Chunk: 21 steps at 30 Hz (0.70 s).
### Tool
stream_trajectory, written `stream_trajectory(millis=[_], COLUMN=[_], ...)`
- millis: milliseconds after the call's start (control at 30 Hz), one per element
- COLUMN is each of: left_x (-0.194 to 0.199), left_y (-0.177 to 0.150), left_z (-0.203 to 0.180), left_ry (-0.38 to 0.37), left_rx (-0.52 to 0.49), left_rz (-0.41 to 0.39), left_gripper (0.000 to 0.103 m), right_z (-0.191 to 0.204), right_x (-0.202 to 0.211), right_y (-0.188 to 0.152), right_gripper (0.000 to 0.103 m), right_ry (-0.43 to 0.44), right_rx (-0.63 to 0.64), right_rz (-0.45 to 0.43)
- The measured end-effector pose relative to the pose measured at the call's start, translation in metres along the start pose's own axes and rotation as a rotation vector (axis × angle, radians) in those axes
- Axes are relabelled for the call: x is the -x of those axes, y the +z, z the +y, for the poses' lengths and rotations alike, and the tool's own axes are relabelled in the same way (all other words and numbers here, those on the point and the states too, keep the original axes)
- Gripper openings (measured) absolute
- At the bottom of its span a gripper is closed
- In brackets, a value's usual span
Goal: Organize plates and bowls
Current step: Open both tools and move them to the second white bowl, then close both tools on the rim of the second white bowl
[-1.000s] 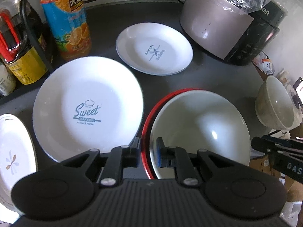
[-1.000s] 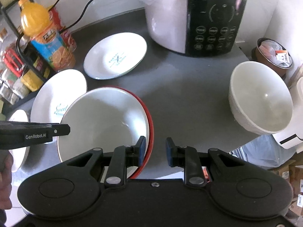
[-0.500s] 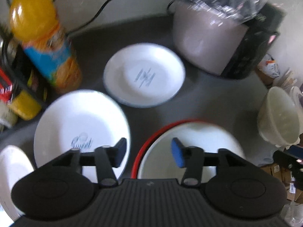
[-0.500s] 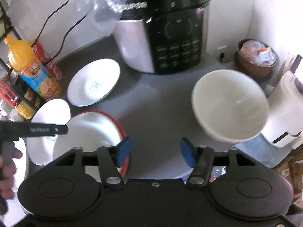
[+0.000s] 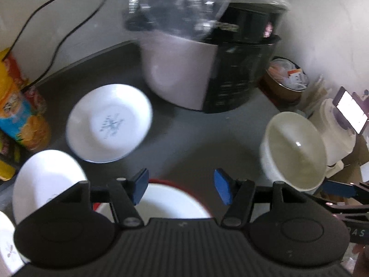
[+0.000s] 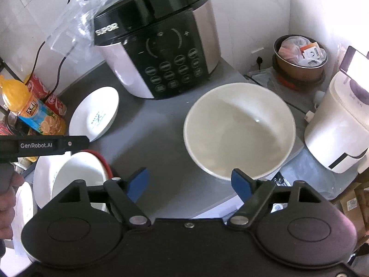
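My left gripper [image 5: 181, 188] hangs above the far rim of a white bowl [image 5: 173, 204] nested in a red-rimmed plate [image 5: 161, 182]. Its jaws are opening, with nothing between the blue pads. My right gripper [image 6: 189, 183] is also opening and holds nothing. A cream bowl [image 6: 239, 129] stands just beyond it, the near rim close to the right pad. That cream bowl [image 5: 295, 152] is at the right in the left wrist view. A small white plate [image 5: 109, 123] and a large white plate [image 5: 46, 180] lie to the left. The nested bowl [image 6: 78, 173] is low on the left in the right wrist view.
A rice cooker [image 6: 161, 46] under a plastic bag stands at the back. A juice bottle [image 6: 30, 108] and cans crowd the left rack. A brown pot [image 6: 299, 60] of packets and a white appliance [image 6: 341, 127] fill the right corner. Dark counter [image 6: 156, 138] lies between the bowls.
Both grippers let go of the rim of the nested bowl and red plate and opened. They drew back from it and swung right, the right one toward the cream bowl.
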<state>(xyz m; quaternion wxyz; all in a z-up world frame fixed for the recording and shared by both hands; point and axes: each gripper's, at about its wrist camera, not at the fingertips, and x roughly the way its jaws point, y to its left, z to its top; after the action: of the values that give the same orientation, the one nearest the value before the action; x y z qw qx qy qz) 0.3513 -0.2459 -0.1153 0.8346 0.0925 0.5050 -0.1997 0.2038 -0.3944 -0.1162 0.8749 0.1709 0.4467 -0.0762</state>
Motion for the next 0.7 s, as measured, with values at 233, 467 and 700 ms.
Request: stream_trajectory(millis=[233,467,700], left_x=[-0.012,-0.025,-0.049], left_y=[0.005,0.009,0.015], left_z=[-0.038,-0.065,-0.084], left_ry=[-0.031,-0.051,-0.114], left_rx=[0.001,0.006,0.012], left_rz=[0.009,0.004,0.027], left_gripper=[0.061,0.061,0.057], right_z=[-0.034,-0.060,-0.081], right_x=[0.001,-0.006,-0.023], right_y=[0.013,0.025,0.032], right_gripper=[0.077,0.068,0.058], right_ry=[-0.014,-0.032,-0.062], right_rx=[0.041,0.067,0.044], right_rz=[0.003,0.017,0.048])
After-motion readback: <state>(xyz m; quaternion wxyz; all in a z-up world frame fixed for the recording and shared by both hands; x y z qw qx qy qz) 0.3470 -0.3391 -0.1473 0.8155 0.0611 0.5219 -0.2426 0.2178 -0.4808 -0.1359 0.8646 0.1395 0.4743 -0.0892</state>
